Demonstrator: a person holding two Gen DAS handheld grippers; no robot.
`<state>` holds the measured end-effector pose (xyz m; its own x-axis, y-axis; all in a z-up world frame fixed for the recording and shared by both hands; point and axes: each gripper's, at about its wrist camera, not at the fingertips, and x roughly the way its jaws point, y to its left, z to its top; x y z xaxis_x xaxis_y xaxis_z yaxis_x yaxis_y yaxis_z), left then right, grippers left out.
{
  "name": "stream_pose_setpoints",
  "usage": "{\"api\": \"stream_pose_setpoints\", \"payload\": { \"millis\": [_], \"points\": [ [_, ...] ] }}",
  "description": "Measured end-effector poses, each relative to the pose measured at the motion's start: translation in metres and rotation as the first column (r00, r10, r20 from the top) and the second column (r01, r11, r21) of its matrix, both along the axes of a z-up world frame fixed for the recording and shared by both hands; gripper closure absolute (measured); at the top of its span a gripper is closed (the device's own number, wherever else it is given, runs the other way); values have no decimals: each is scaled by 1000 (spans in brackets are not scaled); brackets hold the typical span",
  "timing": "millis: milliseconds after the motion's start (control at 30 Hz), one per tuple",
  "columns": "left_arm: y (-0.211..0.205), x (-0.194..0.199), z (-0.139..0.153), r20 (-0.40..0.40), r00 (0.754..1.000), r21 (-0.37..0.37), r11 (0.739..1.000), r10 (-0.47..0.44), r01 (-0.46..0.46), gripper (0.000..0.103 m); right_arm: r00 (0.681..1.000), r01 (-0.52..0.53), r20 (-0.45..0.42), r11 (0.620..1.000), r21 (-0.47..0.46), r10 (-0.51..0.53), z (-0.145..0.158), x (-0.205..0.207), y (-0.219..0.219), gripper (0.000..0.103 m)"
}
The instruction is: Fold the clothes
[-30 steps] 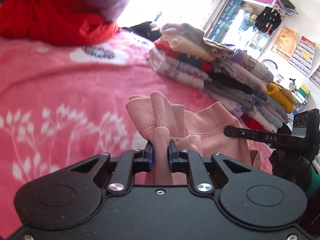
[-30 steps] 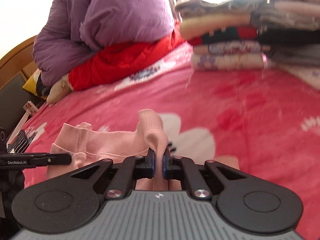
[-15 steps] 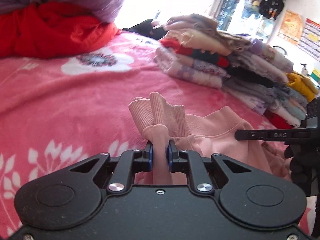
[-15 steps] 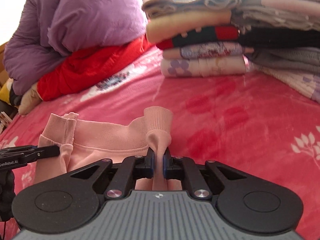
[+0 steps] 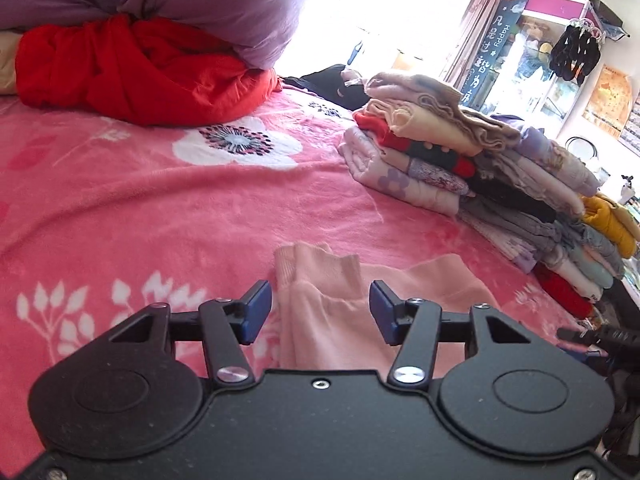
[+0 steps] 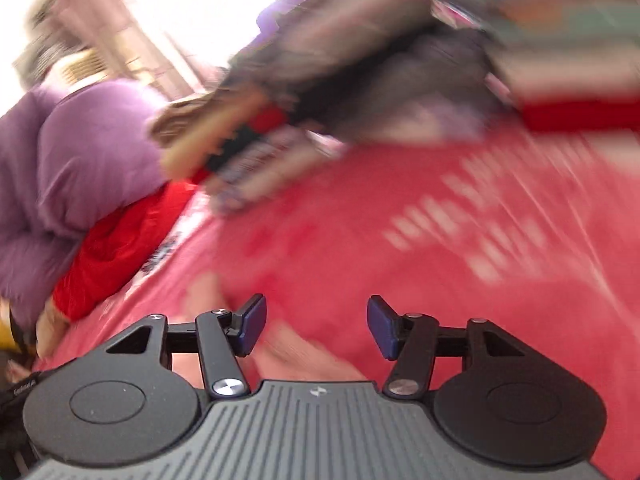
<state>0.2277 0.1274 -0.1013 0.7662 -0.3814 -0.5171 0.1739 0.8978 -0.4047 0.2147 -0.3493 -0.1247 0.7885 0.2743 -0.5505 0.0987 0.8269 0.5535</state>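
- Left wrist view sharp, daylight bright; window (image 5: 372,20) at top centre blown out to white glare.
- Fisheye bends the edges, corners dark.
- Soft shadow under the left gripper (image 5: 320,312) on the pink blanket (image 5: 160,208).
- Right wrist view heavily motion-blurred: folded clothes stack (image 6: 360,80) and blanket pattern smeared; only the right gripper (image 6: 316,326) body crisp.
- Overexposed white patch top left there.

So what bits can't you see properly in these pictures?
- Pink top, left wrist view: its near part is hidden behind the open left gripper, so how neatly it is folded is unclear.
- Pile of folded clothes, right wrist view: smeared by motion blur, so no single piece can be told apart.
- Pink top, right wrist view: blurred, partly behind the open right gripper.
- Wall posters, left wrist view: too small to read, cut by the edge.
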Motion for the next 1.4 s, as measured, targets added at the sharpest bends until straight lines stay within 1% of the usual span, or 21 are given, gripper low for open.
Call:
{"api": "stream_pose_setpoints", "payload": {
  "millis": [100,200,267,333,367,400,433,567,633,733,800,833,867,900,967,1033,1067,1133,1233,1300,1400],
  "points": [
    [-6,-14,5,-5,1000,-1,1000,-9,9,50,997,60,-48,992,110,-55,-30,-23,-19,47],
    [-7,-29,8,-10,1000,-31,1000,5,-5,50,996,76,-56,969,235,-65,-52,-31,-28,47],
    [-8,-39,11,-10,1000,-49,999,12,-12,50,997,67,-62,960,274,-52,-54,-24,-29,47],
    [-8,-49,12,-9,1000,-62,998,17,-18,50,998,16,-57,953,303,1,-51,-17,-24,48],
    [-8,-54,12,-10,1000,-68,998,16,-17,50,998,-9,-54,952,307,27,-48,-16,-20,58],
    [-8,-58,13,-9,1000,-71,997,16,-17,50,998,-19,-59,960,280,37,-44,-16,-14,82],
    [-7,-62,13,-7,1000,-75,997,18,-18,50,997,-29,-64,968,251,46,-41,-16,-8,88],
    [-2,-71,14,-3,1000,-95,995,22,-23,50,997,73,-11,986,149,-72,-13,-43,0,91],
    [-1,-73,13,0,1000,-96,995,21,-21,50,992,121,37,991,65,-123,6,-62,10,91],
    [3,-75,11,-2,1000,-99,995,23,-23,50,984,153,111,982,-109,-141,33,-84,34,91],
    [7,-77,10,-1,1000,-98,995,25,-25,50,983,157,131,959,-234,-129,44,-86,53,91],
    [9,-77,10,-1,1000,-100,995,28,-27,50,988,135,112,949,-284,-107,43,-81,62,90],
    [12,-77,9,0,1000,-103,994,30,-30,50,992,112,91,937,-332,-86,42,-76,72,85],
    [14,-78,8,0,999,-105,994,34,-34,50,998,64,45,922,-382,-50,35,-64,84,68],
    [20,-81,8,0,999,-108,993,42,-42,50,999,-30,9,900,-435,37,21,-51,102,45],
    [26,-82,7,0,999,-112,993,47,-47,50,995,-96,-10,878,-469,104,11,-45,116,45],
    [28,-83,6,0,999,-110,993,49,-49,50,993,-104,8,883,-459,121,11,-49,120,45],
    [31,-83,5,-2,999,-105,993,47,-47,50,988,-106,67,921,-374,141,14,-65,115,45],
    [32,-82,2,-7,999,-97,994,42,-42,50,987,16,160,969,-247,25,13,-97,82,45],
    [29,-80,1,-9,999,-91,995,35,-36,50,989,95,130,985,-143,-77,-1,-104,50,45],
    [23,-77,1,-11,1000,-87,996,24,-25,50,978,202,51,979,34,-204,-26,-107,4,44]
  ]
}}
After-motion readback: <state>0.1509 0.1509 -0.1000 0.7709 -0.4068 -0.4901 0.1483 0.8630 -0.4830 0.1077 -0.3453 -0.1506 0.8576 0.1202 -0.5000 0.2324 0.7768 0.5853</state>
